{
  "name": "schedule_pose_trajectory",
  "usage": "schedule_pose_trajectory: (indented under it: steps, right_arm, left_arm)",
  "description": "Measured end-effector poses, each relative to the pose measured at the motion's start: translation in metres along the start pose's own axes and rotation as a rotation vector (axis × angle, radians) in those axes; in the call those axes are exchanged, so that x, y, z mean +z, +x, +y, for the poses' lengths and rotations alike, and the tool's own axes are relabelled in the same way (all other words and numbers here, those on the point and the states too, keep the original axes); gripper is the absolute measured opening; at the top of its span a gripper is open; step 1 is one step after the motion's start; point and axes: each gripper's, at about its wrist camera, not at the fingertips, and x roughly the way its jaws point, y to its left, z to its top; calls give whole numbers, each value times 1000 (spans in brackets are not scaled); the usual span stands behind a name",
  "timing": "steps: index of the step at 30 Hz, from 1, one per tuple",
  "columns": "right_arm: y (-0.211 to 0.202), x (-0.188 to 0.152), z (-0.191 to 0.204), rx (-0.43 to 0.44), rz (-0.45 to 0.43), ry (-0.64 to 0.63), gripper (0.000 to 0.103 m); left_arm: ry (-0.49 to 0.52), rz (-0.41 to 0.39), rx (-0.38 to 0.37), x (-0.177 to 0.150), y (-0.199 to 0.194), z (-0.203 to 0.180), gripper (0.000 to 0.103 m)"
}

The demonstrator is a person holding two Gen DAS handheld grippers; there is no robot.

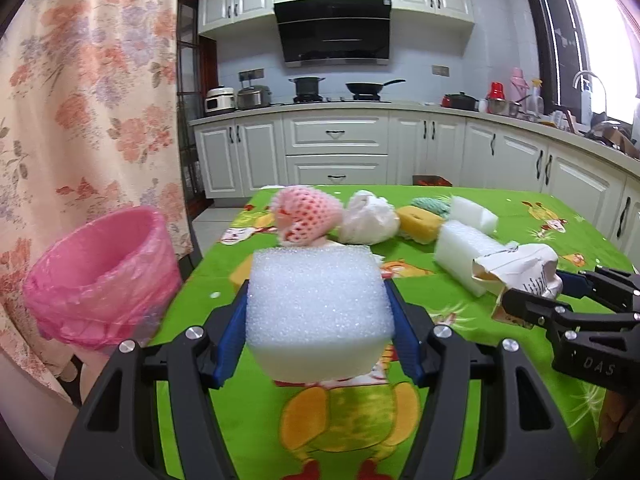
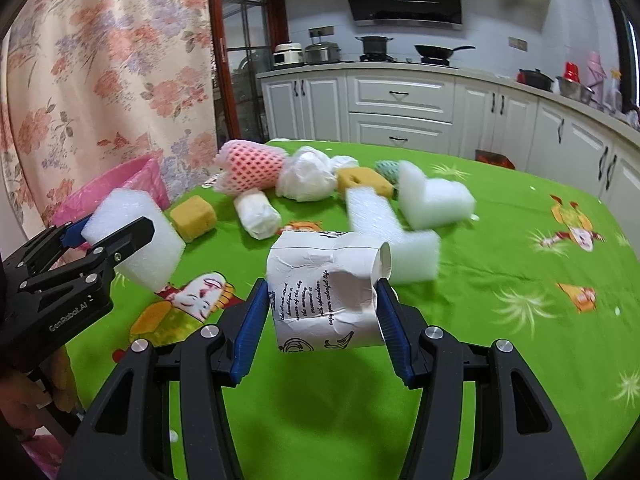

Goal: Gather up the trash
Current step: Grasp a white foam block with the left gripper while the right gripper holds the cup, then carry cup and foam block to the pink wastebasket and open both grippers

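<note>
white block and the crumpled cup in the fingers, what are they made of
White block: looks like packing foam, with a matt, bubbly, beaded surface and soft rounded edges. Crumpled cup: looks like thin paper or card, matt white with printed black script and sharp creases, and a rolled rim; a coating cannot be told.

The white foam block [image 1: 318, 308] looks coarse and bubbly, with a faint sparkle. The crumpled paper cup [image 2: 326, 294] is matt white paper, creased, printed with black script. Both hand-held grippers, left [image 1: 318, 336] and right [image 2: 322, 328], are matt black plastic with ribbed blue pads [image 1: 230, 336] and shiny metal screws. The bench [image 2: 500, 360] wears a smooth green printed cloth. The bin liner [image 1: 100, 280] is thin, glossy pink plastic film, wrinkled. The yellow sponge [image 2: 194, 216] looks porous and dull.
</note>
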Motion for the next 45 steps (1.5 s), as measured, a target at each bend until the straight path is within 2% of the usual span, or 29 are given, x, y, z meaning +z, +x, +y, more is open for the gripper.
schedule_pose_trajectory:
  steps: [9, 28, 34, 45]
  right_arm:
    - [14, 28, 34, 51, -25, -54, 52]
    - [50, 89, 138, 239, -82, -175, 52]
    - [64, 108, 177, 302, -97, -219, 52]
    - [107, 139, 230, 428, -76, -242, 52]
  left_arm:
    - [-17, -52, 72, 6, -17, 43, 61]
    - [-91, -108, 229, 25, -38, 146, 61]
    - [-98, -112, 272, 32, -39, 179, 61]
    - [-149, -59, 289, 36, -16, 246, 61]
